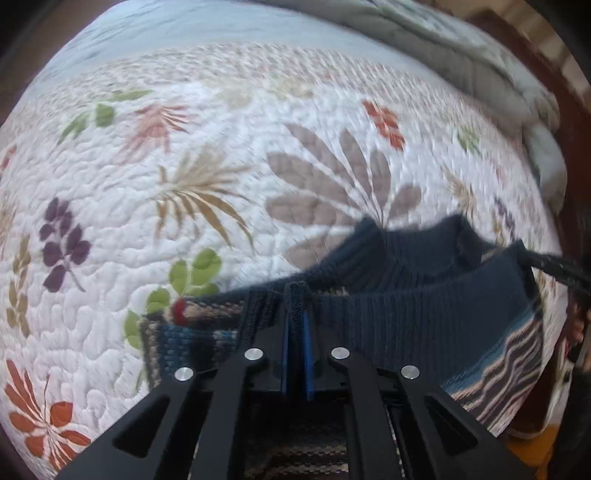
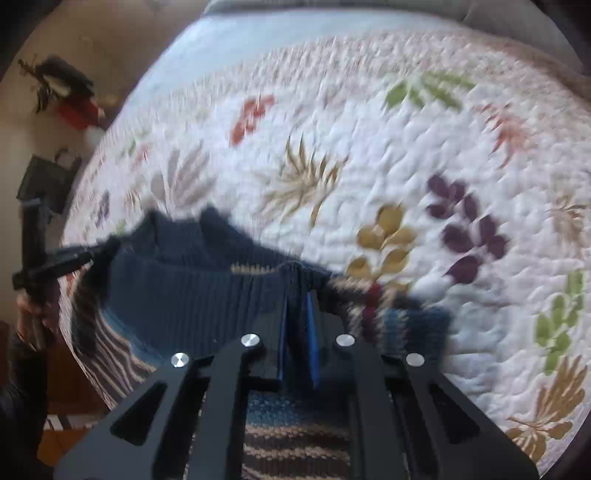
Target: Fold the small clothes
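A small knitted sweater (image 1: 406, 306) lies on a white quilt with a leaf print (image 1: 221, 166). It has a navy ribbed band and brown, beige and blue stripes. My left gripper (image 1: 295, 314) is shut on a pinched ridge of the navy ribbing. In the right wrist view, my right gripper (image 2: 297, 295) is shut on the same band of the sweater (image 2: 184, 295), close to a red and striped part. Each view shows the other gripper at the band's far end: the right gripper (image 1: 535, 262) and the left gripper (image 2: 85, 254), the latter held by a hand (image 2: 33, 314).
The quilt (image 2: 406, 166) stretches away beyond the sweater. A pale blue sheet (image 1: 166, 29) and grey bedding (image 1: 461, 48) lie at the far end. Off the bed's edge, on the floor, are a dark bag (image 2: 44, 177) and a red and black item (image 2: 70, 99).
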`<move>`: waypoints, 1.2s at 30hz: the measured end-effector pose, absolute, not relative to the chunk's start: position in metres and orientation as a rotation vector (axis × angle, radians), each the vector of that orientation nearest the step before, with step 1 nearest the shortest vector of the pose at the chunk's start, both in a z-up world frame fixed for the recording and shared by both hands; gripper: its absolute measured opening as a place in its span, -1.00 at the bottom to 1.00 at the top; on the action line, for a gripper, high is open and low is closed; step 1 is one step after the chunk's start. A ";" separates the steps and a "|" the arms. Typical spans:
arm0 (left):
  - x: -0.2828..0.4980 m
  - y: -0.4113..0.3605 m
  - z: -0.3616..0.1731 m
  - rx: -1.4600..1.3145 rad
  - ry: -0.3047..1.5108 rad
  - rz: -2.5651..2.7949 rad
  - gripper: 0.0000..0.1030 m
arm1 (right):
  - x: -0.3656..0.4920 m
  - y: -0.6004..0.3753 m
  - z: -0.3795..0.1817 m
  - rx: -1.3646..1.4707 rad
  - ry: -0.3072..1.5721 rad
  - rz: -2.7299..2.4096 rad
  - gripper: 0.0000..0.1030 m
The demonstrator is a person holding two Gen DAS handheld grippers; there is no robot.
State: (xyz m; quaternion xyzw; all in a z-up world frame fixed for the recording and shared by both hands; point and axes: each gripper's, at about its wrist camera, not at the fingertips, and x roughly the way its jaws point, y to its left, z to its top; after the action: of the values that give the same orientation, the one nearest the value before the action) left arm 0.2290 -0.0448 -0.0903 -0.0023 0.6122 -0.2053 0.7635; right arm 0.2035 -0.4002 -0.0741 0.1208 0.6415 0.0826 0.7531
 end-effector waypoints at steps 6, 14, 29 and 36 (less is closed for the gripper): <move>0.234 -0.034 -0.063 -0.068 1.221 -0.426 -0.88 | 0.210 -0.425 -0.040 0.335 1.277 0.164 -0.84; 0.234 -0.031 -0.116 -0.033 1.294 -0.364 -0.87 | 0.207 -0.417 -0.113 0.257 1.404 0.035 -0.81; 0.169 -0.013 -0.050 0.052 1.209 -0.276 -0.02 | 0.113 -0.427 -0.042 0.340 1.376 0.047 -0.21; 0.102 -0.053 -0.048 0.063 1.211 -0.307 0.08 | 0.067 -0.416 -0.042 0.310 1.411 0.011 0.06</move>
State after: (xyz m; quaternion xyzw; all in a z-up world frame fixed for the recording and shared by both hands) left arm 0.1025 -0.0526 -0.0478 0.0296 0.5667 -0.1438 0.8108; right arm 0.0674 -0.4156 -0.0419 0.1419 0.6456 0.0049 0.7503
